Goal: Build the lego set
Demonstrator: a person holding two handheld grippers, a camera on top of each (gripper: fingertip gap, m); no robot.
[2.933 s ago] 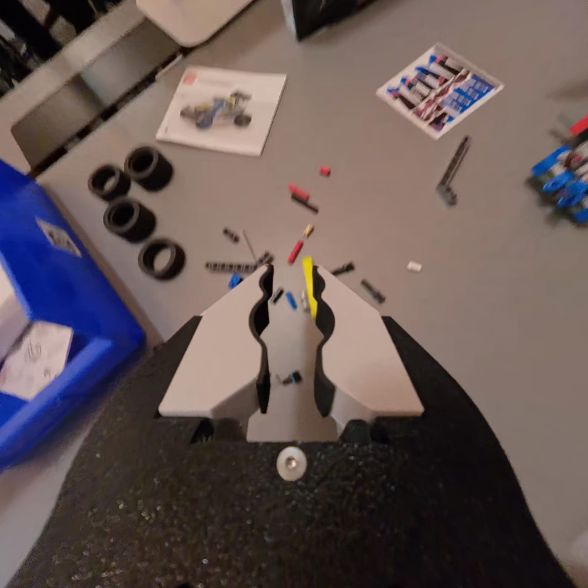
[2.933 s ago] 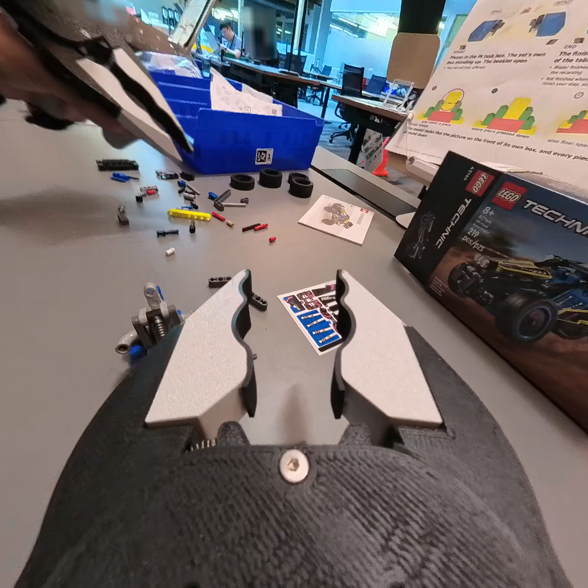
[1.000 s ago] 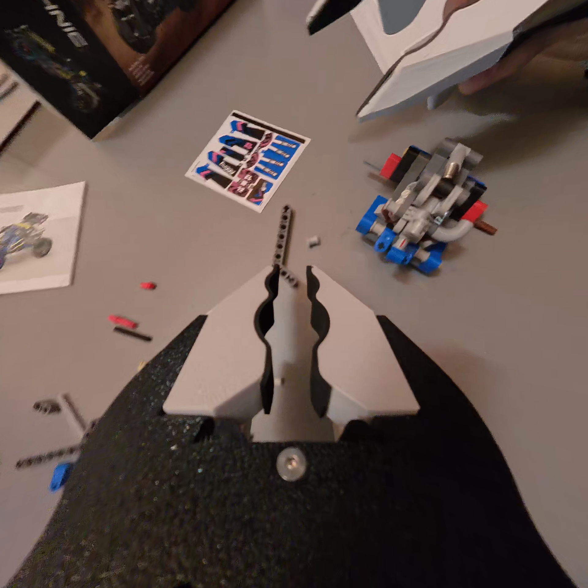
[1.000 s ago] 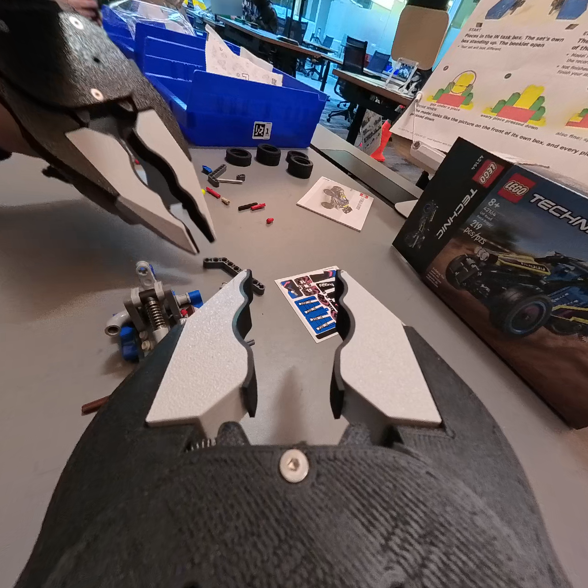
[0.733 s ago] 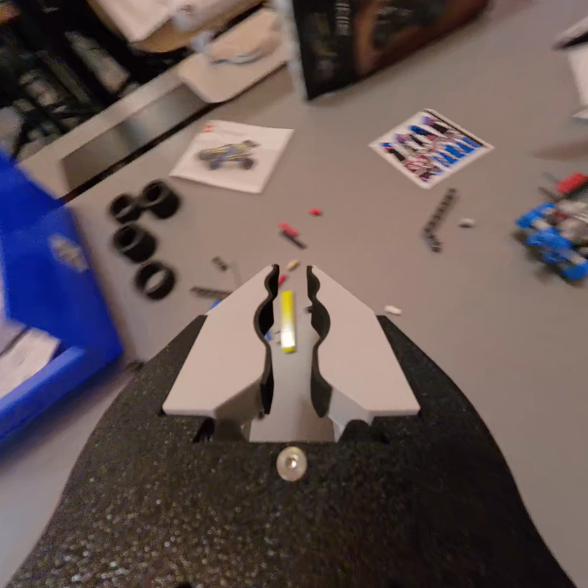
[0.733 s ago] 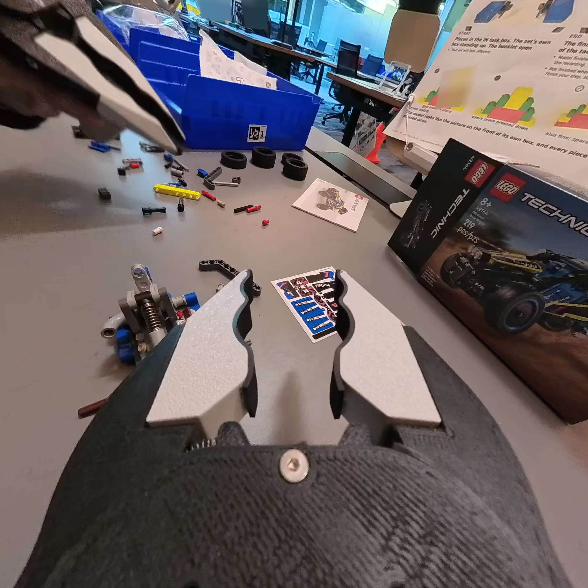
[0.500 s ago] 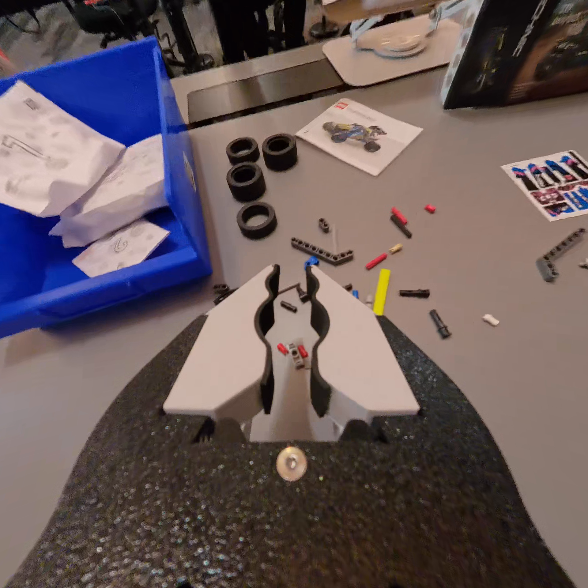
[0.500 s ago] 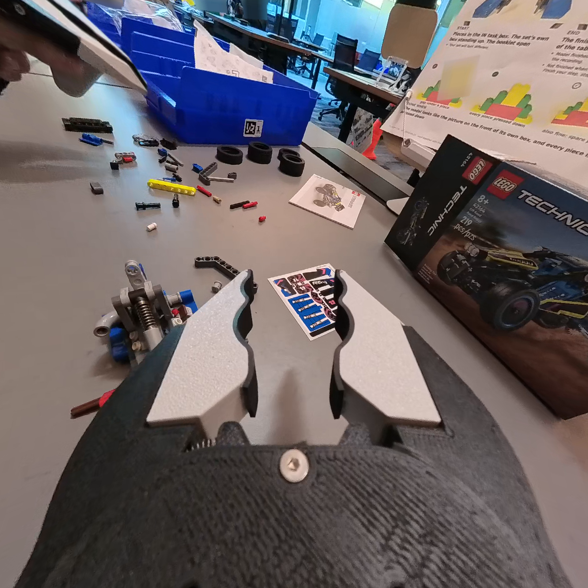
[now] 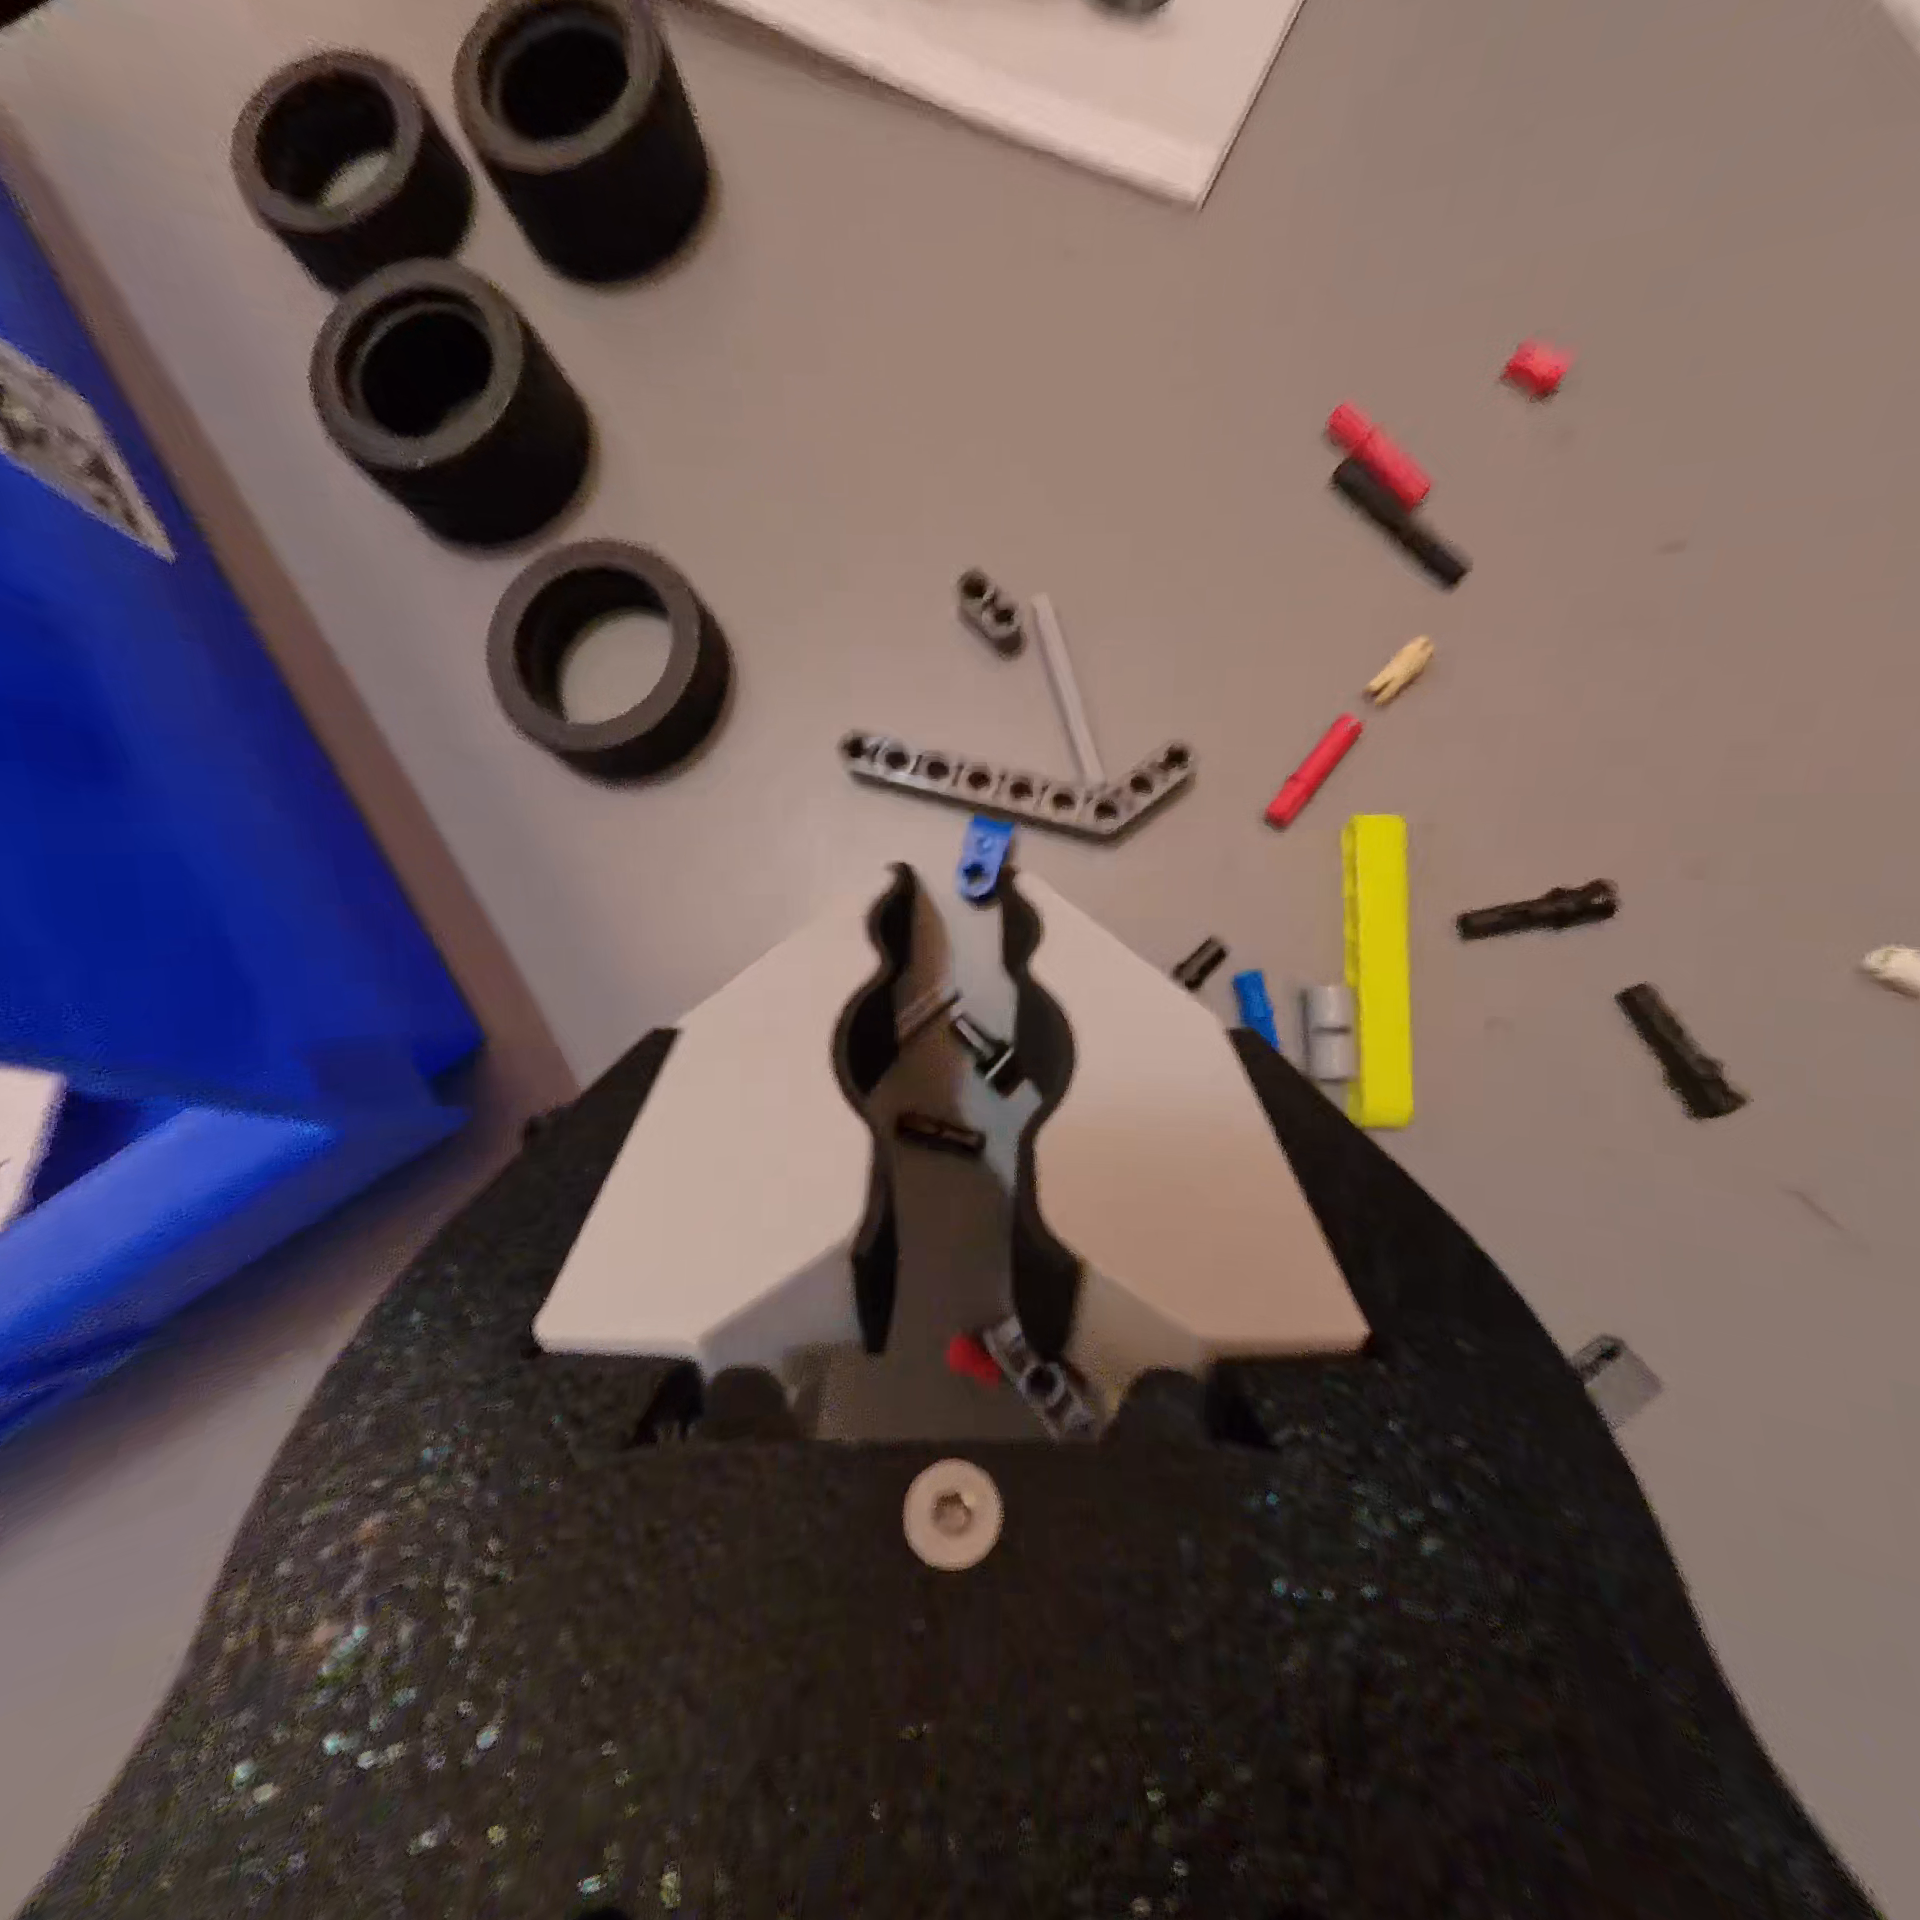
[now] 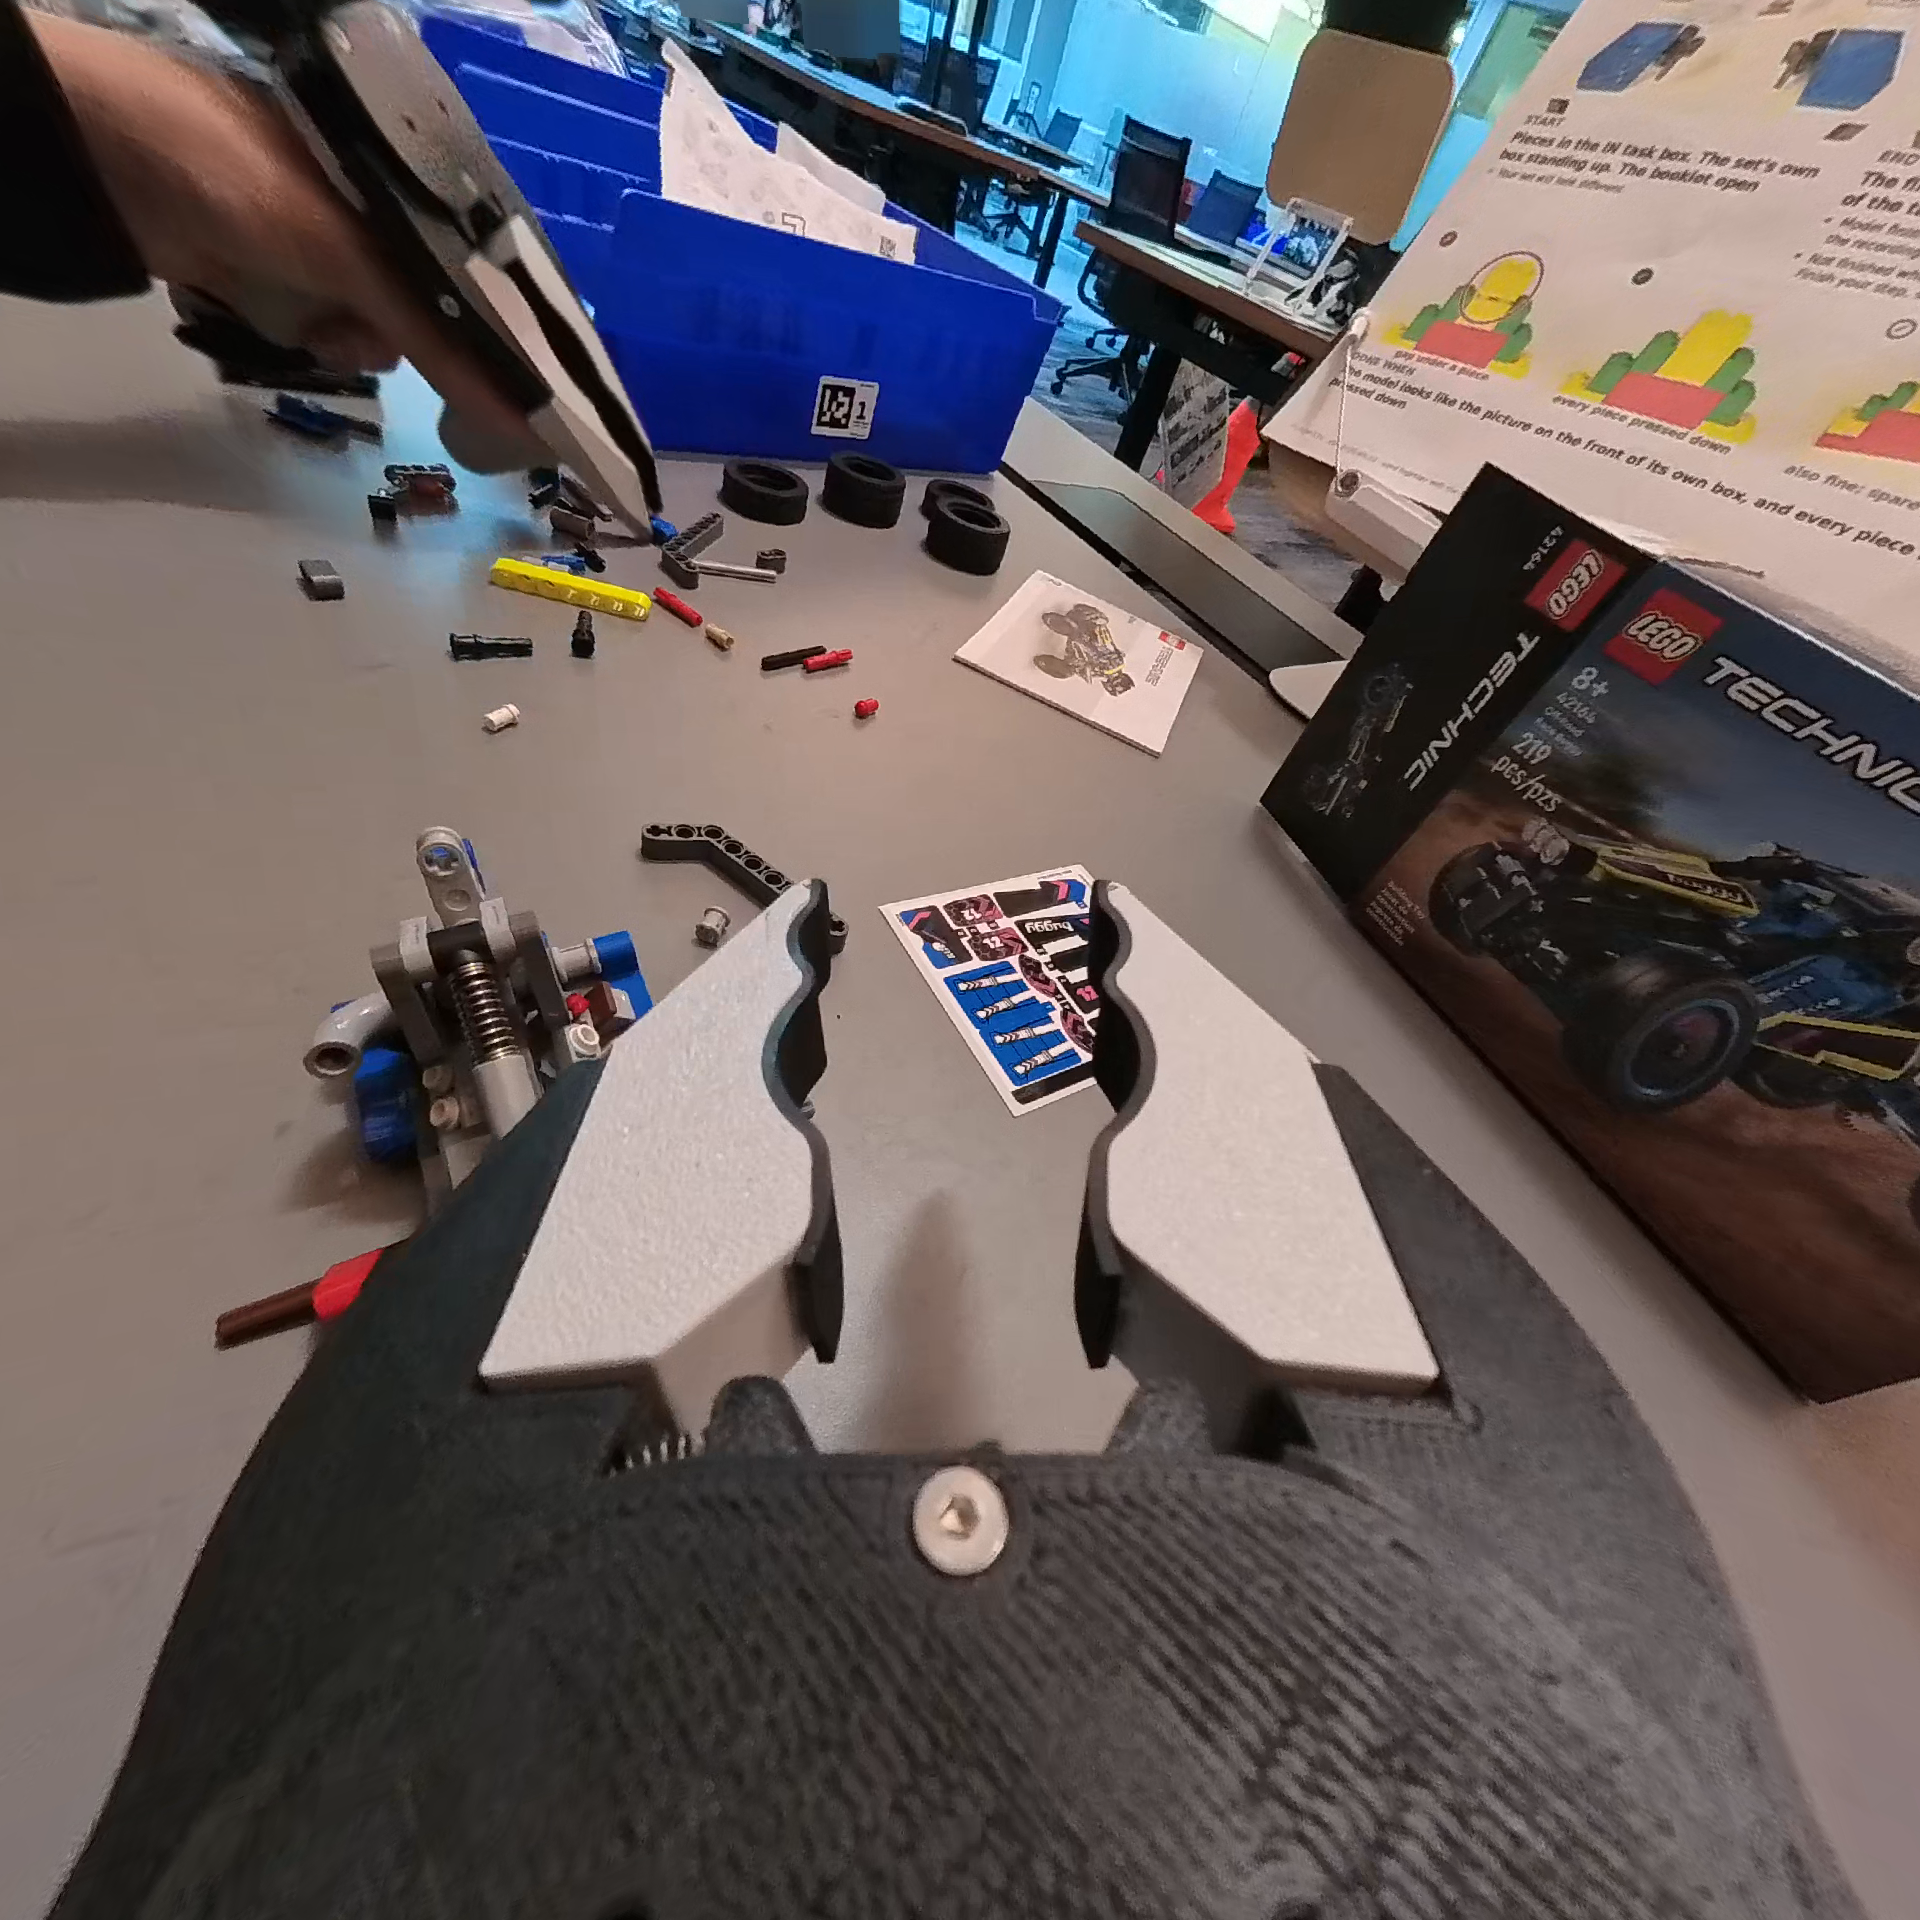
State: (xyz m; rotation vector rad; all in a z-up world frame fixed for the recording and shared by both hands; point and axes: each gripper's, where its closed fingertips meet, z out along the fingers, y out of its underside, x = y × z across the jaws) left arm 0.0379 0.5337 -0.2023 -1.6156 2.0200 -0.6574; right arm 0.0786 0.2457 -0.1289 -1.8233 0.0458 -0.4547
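My left gripper (image 9: 958,883) hangs low over the loose-parts pile, its jaws a narrow gap apart and empty. Its tips are just short of a small blue connector (image 9: 982,852), with a black bent beam (image 9: 1018,795) and a grey axle (image 9: 1065,686) right behind. A yellow beam (image 9: 1377,966) lies to the right. In the right wrist view the left gripper (image 10: 623,488) points down at that pile. My right gripper (image 10: 958,904) is open and empty, above the table. The partly built grey-and-blue assembly with a spring (image 10: 478,997) sits to its left, beside another black bent beam (image 10: 727,857).
Several black tyres (image 9: 608,660) stand by the blue bin (image 9: 156,831). Red, black and tan pins (image 9: 1314,769) lie scattered. The sticker sheet (image 10: 1018,987) lies ahead of the right gripper, the booklet (image 10: 1081,660) farther back, and the set's box (image 10: 1662,883) on the right. My right fingertips sit around 30 cm from my left ones.
My left gripper swung away from the assembly back to the loose-parts pile and dropped low toward the blue connector. The right gripper has barely moved and stays open.
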